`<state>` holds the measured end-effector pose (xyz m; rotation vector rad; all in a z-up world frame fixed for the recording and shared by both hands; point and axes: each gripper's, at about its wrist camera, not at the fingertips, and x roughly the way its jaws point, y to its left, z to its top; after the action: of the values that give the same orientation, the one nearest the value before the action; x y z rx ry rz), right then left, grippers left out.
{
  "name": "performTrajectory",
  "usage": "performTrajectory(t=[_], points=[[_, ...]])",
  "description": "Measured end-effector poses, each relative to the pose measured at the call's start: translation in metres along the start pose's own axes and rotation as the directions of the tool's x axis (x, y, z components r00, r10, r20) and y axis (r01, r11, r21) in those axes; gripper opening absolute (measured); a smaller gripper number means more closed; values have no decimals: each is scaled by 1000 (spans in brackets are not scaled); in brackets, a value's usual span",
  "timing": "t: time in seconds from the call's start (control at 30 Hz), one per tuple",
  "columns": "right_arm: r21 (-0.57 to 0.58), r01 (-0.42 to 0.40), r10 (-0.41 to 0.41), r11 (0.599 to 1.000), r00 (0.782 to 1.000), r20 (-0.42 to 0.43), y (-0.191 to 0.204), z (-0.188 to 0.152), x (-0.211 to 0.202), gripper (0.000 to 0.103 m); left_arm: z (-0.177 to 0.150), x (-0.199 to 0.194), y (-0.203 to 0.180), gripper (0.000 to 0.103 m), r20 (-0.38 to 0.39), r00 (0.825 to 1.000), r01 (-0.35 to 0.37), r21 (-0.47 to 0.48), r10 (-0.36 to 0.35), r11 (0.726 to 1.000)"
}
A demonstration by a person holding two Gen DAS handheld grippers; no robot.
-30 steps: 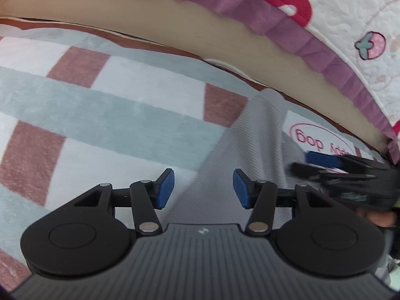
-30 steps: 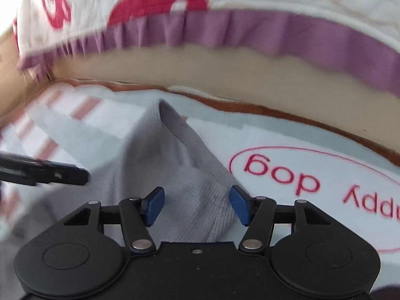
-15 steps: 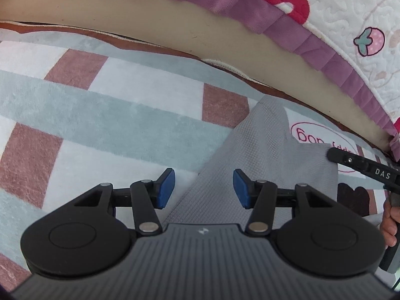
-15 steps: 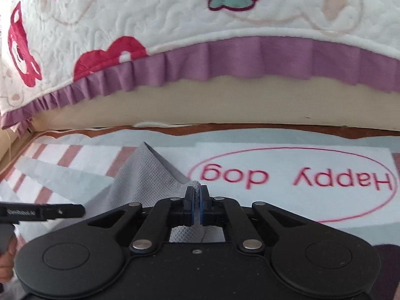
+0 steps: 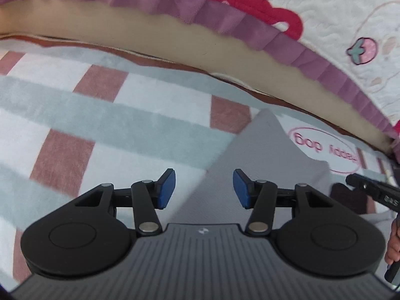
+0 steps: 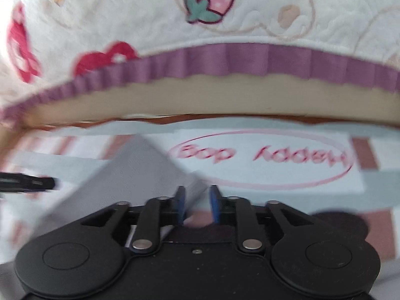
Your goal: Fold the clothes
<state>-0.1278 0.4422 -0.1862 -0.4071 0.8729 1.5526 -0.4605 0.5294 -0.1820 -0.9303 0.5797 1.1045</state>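
A grey knit garment (image 5: 262, 155) lies on the checked rug (image 5: 125, 117), one corner pointing toward the bed. My left gripper (image 5: 203, 187) hovers open over the garment's left edge, with nothing between its blue pads. My right gripper (image 6: 197, 205) is above the garment's (image 6: 140, 170) right edge. Its jaws are opening; a bit of grey cloth shows in the gap and the pads do not press it. The right gripper's finger (image 5: 370, 192) shows at the right of the left wrist view. The left gripper's finger (image 6: 27, 183) shows at the left of the right wrist view.
A bed with a white strawberry-print quilt (image 6: 225, 25) and a purple ruffle (image 5: 225, 17) runs along the far side of the rug, above a beige base (image 5: 200, 47). A red "Happy dog" oval (image 6: 262, 160) is printed on the rug beside the garment. A person's fingers (image 5: 392, 245) hold the right gripper.
The right gripper shut on the garment's edge half a second ago, and its jaws have now parted again. It moved right and rose. The left gripper lifted a little, still open.
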Motion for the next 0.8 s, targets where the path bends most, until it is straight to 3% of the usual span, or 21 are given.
performTrajectory(t=[0.1,0.17,0.27,0.4,0.57,0.63,0.67,0.7,0.73,0.77,0.8], points=[[65,-191,195,979,980,-49,-2,-20,-25,41,-18,-13,-1,51,-42,999,3,-13,-4,1000],[94,-267,275,959,957,-91,-3,-41,-31,44,-36,-21,0,51,-64,998,-2,-8,1,1000],[131,-305,323,943,934,-154,-5,-72,-32,44,-62,-32,1,51,-101,995,9,-4,-9,1000],[177,-338,374,924,897,-235,-8,-103,-29,44,-83,-41,3,53,-134,988,72,-19,-74,997],[182,-404,442,897,841,-311,0,-126,-32,47,-95,-25,-5,54,-176,981,76,-10,-76,997],[182,-435,472,882,814,-338,4,-129,-33,48,-92,-19,-5,48,-146,985,82,-31,-86,996],[167,-451,481,877,807,-343,6,-129,-33,49,-88,-15,-7,27,-131,987,92,-22,-94,995],[151,-467,489,871,800,-348,8,-129,-33,40,-84,-13,-8,7,-116,988,99,-11,-100,995],[120,-485,494,866,798,-344,11,-129,-34,14,-80,-12,-8,7,-97,990,106,-7,-107,994],[93,-503,502,859,796,-337,14,-126,-33,5,-77,-14,-8,5,-73,990,122,-17,-123,992],[89,-514,514,853,797,-317,15,-122,-33,5,-75,-17,-7,5,-50,989,139,-29,-140,990]])
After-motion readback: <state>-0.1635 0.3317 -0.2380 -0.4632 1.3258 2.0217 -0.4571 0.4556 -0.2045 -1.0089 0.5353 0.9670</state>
